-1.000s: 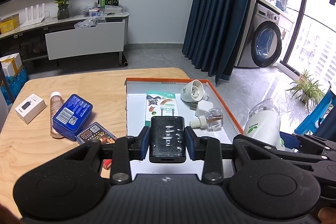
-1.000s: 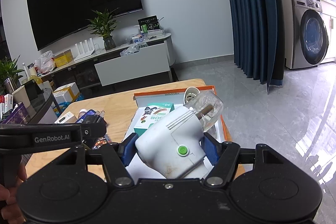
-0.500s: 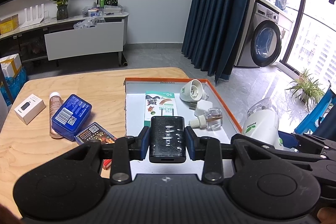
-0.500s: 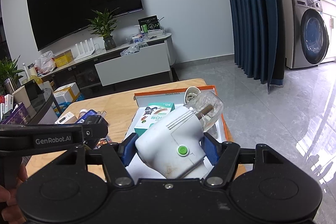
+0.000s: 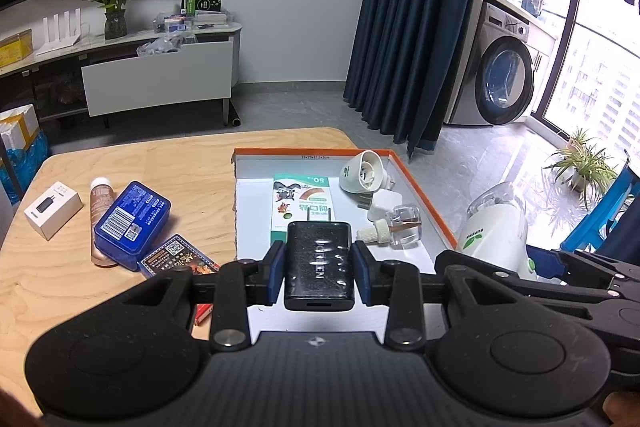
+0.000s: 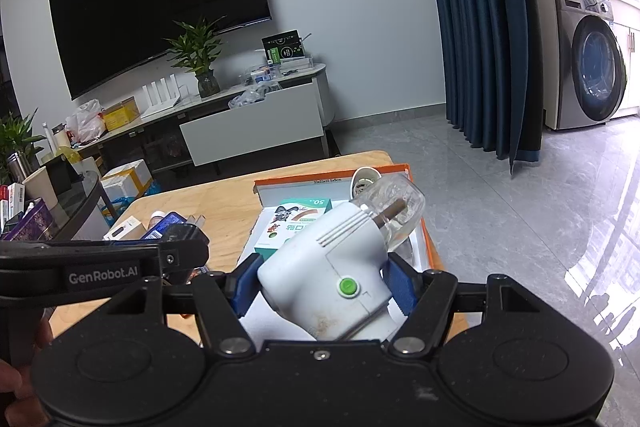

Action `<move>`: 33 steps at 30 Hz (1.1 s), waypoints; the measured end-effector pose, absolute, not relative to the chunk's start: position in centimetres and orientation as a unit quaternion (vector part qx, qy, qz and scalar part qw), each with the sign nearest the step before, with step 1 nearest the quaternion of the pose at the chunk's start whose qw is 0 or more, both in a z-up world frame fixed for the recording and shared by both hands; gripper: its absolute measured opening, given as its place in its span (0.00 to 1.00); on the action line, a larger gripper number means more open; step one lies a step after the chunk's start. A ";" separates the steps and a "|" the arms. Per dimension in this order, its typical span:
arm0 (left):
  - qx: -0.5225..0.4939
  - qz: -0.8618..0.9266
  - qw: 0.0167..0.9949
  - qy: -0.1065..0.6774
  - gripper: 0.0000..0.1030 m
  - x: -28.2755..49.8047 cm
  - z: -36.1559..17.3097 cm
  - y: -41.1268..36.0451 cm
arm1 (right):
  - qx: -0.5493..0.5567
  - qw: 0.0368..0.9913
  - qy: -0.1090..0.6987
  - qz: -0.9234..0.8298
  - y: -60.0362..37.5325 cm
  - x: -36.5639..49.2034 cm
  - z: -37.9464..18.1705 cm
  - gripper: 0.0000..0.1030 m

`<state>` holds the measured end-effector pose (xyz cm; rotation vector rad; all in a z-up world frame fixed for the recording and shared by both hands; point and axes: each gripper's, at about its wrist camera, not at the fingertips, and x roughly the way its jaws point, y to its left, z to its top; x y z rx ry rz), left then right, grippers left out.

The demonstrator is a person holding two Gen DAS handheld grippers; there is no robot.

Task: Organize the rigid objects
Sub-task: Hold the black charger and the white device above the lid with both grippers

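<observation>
Left wrist view: your left gripper (image 5: 319, 269) has its fingers clamped on the black charger (image 5: 319, 265), prongs pointing away from you, held above the near end of the tray (image 5: 424, 193). Past the fingertips lie the green box (image 5: 301, 203), a white cone (image 5: 362, 173), a white plug (image 5: 382, 205) and a small bottle (image 5: 402, 223), all inside the tray. Left of the fingers, on the desk (image 5: 180, 167), wait the blue tin (image 5: 132, 221), a tube (image 5: 100, 195), a white box (image 5: 53, 209) and a card pack (image 5: 178, 259) — not yet sorted. The gripper tips moderately downward, roughly square to the tray.

Right wrist view: your right gripper (image 6: 324, 287) has its fingers clamped on the white device (image 6: 332, 267), its clear cap (image 6: 394, 209) leading, also over the tray's near end. The left gripper's body crosses just left of these fingers, so the two tools sit close.

My read: you are mid-carry with both items, at the placing step. Next calls for lowering each onto bare tray floor — charger short of the green box, device to the right — and opening one hand at a time so the grippers don't knock together.
</observation>
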<state>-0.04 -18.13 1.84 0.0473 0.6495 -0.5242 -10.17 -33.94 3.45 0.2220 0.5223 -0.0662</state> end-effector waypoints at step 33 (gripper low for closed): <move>0.028 -0.255 0.911 0.322 0.36 0.9 1.2 -19.1 | 0.113 0.957 0.265 -0.033 -34.3 -9.0 3.0 0.77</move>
